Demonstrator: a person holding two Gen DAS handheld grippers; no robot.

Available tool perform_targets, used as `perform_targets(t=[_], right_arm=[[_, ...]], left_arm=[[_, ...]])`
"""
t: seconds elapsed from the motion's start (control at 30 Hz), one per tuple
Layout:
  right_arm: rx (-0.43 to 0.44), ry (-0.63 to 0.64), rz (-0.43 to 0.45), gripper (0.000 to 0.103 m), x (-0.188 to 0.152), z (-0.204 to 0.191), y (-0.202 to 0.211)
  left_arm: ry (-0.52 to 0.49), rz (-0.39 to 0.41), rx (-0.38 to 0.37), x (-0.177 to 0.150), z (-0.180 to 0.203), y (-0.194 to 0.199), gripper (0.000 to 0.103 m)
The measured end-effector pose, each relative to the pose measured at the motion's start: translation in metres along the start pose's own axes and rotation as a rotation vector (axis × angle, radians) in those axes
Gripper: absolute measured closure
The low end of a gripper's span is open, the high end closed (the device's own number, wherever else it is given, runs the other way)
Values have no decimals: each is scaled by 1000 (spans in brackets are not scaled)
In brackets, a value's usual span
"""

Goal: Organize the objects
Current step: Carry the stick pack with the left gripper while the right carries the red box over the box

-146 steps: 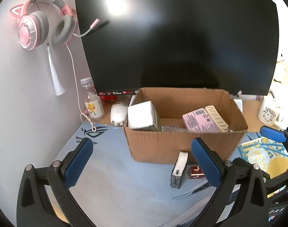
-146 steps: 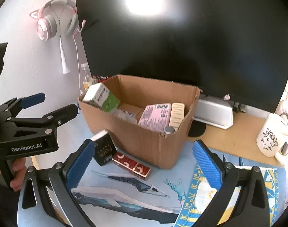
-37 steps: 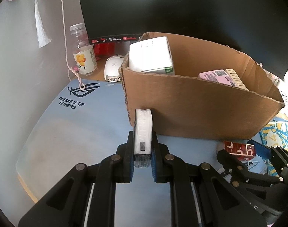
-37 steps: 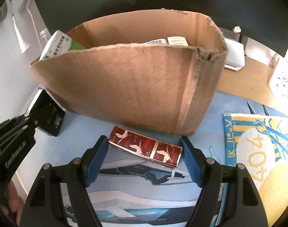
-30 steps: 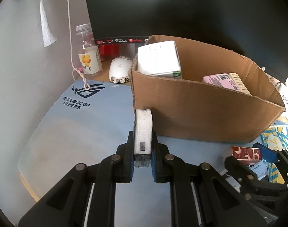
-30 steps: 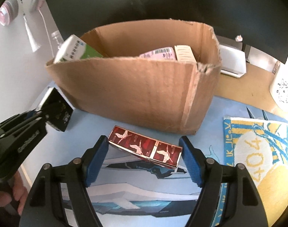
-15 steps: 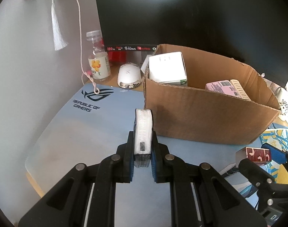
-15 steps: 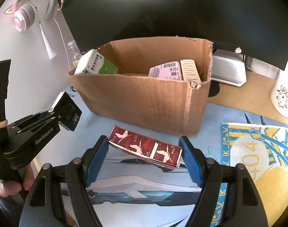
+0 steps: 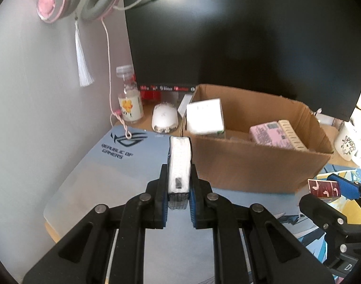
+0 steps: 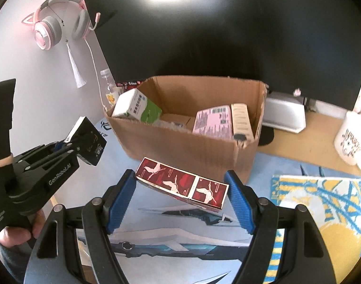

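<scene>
Your left tongs [image 9: 179, 189] are clamped on one slim black box [image 9: 179, 163], your right tongs [image 10: 181, 195] grip one long red box [image 10: 182, 184]. Both hang above the blue mat, just in front of one cardboard box [image 10: 180, 146] holding three cartons.

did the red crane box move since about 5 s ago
Yes. The red crane box lay on the desk mat against the cardboard box; now it is clamped in the right gripper, lifted off the mat.

Both wrist views angled down, sharing cardboard box [image 9: 256, 165], edges perhaps warped
</scene>
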State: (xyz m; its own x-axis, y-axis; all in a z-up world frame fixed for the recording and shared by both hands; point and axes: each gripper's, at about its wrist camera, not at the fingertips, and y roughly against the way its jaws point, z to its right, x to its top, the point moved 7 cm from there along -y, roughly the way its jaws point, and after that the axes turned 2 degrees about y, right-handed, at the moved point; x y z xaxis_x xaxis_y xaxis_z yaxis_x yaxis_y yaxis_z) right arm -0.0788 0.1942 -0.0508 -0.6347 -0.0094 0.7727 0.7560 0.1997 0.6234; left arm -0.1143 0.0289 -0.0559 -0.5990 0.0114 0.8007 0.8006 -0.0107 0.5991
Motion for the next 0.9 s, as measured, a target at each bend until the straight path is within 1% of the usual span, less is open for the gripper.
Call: perform_targets(t=[0.1,0.23,0.5,0.6,0.73,0.9], right_arm=[[-16,13,27,22,7,1,8],[-31,23,53,22,16,4,16],[-52,34,102,22,42,15,31],[-68,44,110,22,52,17,30],[-70,48,115,22,65,20,25],[-84,65,129,22,78,25,21]], left_arm=[[-5,19,13,7,1,6,90],[0,33,11,17,2,13,90],[-3,87,15,50,10,28,90],[-13,101,14,60,15,32,90],[-26,113,9,75,22,32,90],[-12,103,-19,92,30,25,90]])
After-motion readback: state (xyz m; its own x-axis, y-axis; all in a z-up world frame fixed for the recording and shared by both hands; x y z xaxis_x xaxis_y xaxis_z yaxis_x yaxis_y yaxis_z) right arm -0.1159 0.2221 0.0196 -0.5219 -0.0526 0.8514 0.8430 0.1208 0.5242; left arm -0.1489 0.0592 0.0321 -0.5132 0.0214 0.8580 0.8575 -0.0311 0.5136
